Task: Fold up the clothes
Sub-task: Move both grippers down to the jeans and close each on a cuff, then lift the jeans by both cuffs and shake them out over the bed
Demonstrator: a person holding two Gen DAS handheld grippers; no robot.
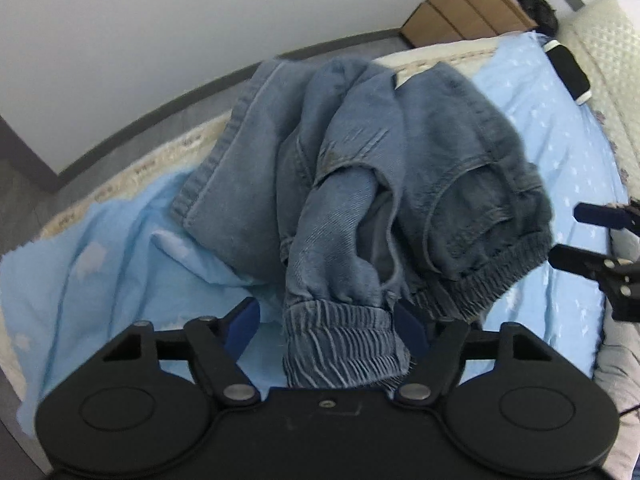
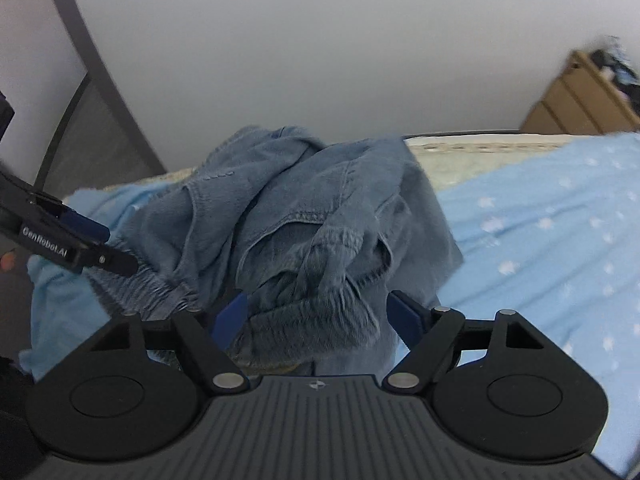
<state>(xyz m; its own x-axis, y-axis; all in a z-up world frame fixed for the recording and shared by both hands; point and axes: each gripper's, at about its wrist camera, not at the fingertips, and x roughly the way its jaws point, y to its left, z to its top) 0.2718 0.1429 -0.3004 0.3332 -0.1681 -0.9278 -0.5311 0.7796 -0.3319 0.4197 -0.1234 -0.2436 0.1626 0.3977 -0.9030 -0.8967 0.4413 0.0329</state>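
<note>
A crumpled pair of blue denim jogger trousers [image 1: 360,152] lies in a heap on the light blue bedsheet [image 1: 100,240]. It also shows in the right wrist view [image 2: 312,208]. My left gripper [image 1: 328,320] is open, its blue pads on either side of an elastic band [image 1: 340,352] of the trousers. My right gripper [image 2: 316,316] is open around another elastic band [image 2: 312,320]. The right gripper also shows at the right edge of the left wrist view [image 1: 568,236]. The left gripper shows at the left of the right wrist view [image 2: 116,248].
A cardboard box [image 1: 464,4] stands on the floor past the far side of the bed. A black and white object [image 1: 568,68] lies beside a cream pillow [image 1: 612,60] at the right. A white wall is behind the bed.
</note>
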